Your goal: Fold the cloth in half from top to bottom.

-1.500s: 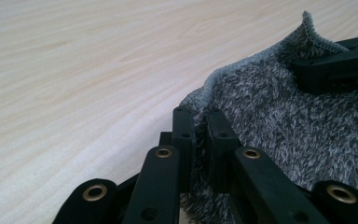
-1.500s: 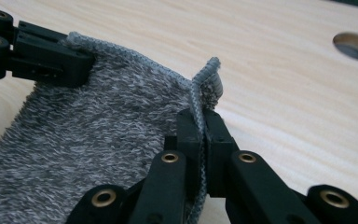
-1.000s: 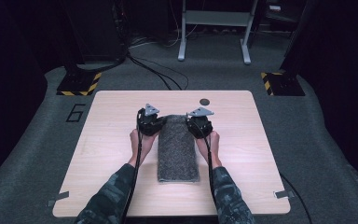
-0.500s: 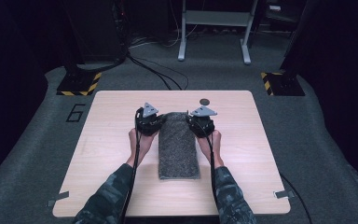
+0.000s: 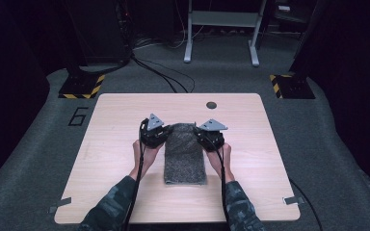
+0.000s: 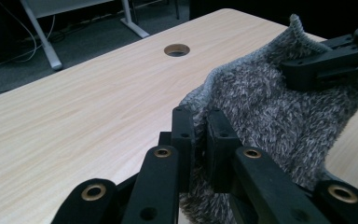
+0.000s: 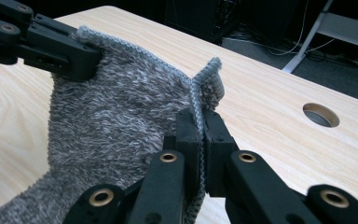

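Towel (image 5: 185, 153) folding under way. High view: both grippers are now lifting the far corners off the surface (image 5: 115, 192) and drawing them toward the person, where a second ago the cloth was lying flat and longer; the fold has begun. No containers are present. Left gripper view: left gripper (image 6: 200, 122) jaws are pinching one grey corner. Right gripper view: right gripper (image 7: 200, 122) jaws are pressing together on the hemmed edge.
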### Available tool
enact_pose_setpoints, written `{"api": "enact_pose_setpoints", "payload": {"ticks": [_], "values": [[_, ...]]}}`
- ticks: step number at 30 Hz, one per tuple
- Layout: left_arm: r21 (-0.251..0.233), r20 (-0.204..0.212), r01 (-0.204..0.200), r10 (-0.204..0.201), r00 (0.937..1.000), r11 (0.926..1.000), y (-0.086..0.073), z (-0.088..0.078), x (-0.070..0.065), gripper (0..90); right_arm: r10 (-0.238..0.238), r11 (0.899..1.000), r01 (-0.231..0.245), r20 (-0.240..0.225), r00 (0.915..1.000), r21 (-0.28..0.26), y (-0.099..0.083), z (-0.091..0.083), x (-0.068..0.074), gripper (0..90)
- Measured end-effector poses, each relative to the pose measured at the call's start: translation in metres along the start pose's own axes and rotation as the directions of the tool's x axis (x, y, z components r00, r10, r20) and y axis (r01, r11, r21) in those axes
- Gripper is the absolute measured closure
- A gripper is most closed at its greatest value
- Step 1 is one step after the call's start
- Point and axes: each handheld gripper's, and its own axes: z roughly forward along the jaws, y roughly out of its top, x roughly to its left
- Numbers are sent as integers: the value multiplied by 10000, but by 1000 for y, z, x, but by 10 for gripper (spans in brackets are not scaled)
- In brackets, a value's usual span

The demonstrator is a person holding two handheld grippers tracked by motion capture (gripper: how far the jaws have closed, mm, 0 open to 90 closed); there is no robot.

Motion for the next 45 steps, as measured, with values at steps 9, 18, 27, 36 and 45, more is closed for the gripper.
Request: {"api": "enact_pose_setpoints", "payload": {"ticks": [9,18,27,36,45], "values": [[0,263,-141,141,9996,9999,-14,-7,-12,829,-162,9998,163,-165,9997,82,-17,-8,5,867],[121,359,-264,260,9990,9996,-21,-13,-19,826,-280,9996,281,-214,9994,7,-26,-14,11,864],[498,787,-463,422,9960,9977,-44,-22,-40,812,-522,9980,535,-401,9978,325,-54,-33,27,847],[928,1763,-718,546,9828,9931,-69,-37,-65,725,-431,9948,496,-734,9964,887,-83,-59,39,738],[955,2158,-786,565,9748,9923,-70,-75,-71,351,175,9988,-119,-1179,9929,476,-79,-108,32,509]]}}
